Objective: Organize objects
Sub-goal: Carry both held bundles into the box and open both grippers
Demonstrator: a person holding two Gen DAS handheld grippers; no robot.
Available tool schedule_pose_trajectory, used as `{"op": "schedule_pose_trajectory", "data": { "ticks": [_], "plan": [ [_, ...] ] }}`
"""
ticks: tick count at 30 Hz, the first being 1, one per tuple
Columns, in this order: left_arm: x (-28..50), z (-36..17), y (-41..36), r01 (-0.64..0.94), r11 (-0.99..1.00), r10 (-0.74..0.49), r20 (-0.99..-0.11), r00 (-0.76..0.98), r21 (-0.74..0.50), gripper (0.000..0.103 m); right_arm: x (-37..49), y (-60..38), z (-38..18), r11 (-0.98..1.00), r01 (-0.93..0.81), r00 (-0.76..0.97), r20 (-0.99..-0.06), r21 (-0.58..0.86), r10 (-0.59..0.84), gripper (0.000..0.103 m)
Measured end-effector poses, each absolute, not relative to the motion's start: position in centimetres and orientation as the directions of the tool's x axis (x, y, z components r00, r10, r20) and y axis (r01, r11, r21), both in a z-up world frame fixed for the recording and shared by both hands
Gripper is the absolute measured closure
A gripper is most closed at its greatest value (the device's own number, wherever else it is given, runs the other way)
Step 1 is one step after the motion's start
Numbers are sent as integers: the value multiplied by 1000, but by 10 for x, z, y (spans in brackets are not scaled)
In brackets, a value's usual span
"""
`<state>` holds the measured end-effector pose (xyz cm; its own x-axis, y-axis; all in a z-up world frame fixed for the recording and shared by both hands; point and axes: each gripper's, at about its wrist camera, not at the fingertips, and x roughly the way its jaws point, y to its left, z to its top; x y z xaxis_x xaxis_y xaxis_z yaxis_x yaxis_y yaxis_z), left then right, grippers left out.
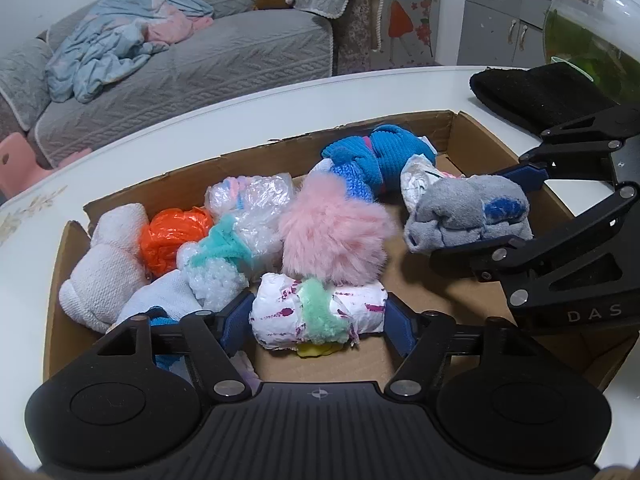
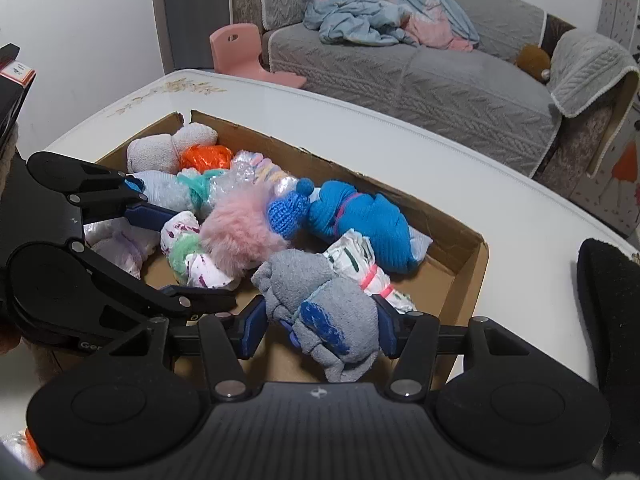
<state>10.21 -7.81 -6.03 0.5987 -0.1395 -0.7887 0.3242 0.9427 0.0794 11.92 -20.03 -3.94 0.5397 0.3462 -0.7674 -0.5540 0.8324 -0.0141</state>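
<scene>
A white patterned bundle (image 1: 320, 316) is clamped by the left gripper (image 1: 318, 322) near the box's (image 1: 472, 120) front edge; a grey sock bundle (image 2: 324, 312) is gripped by the right gripper (image 2: 322, 326) over the box on the desk (image 1: 240, 108).

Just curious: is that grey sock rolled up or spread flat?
Rolled up. The grey sock is a bunched bundle, held between the right hand-held gripper's pads over the box.

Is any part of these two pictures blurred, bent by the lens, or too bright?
Left wrist view: the white table edge curves strongly from fisheye distortion; the pink fluffy ball looks soft. Right wrist view: same bending, dark corners, even lighting, no harsh glare.
</scene>
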Motion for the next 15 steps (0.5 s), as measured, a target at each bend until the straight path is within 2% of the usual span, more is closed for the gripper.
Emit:
{"op": "schedule_pose_trajectory", "data": {
  "ticks": [6,11,15],
  "plan": [
    [104,-60,-79,322,943,-133,-792,596,83,24,124,-201,-38,848,-530,518,-790,6,330,50],
    [101,-60,-81,332,939,-134,-794,592,89,18,123,-204,-36,854,-520,511,-795,17,327,42],
    [99,-61,-84,336,937,-131,-793,595,97,17,121,-204,-36,854,-520,513,-793,17,328,40]
  ]
}}
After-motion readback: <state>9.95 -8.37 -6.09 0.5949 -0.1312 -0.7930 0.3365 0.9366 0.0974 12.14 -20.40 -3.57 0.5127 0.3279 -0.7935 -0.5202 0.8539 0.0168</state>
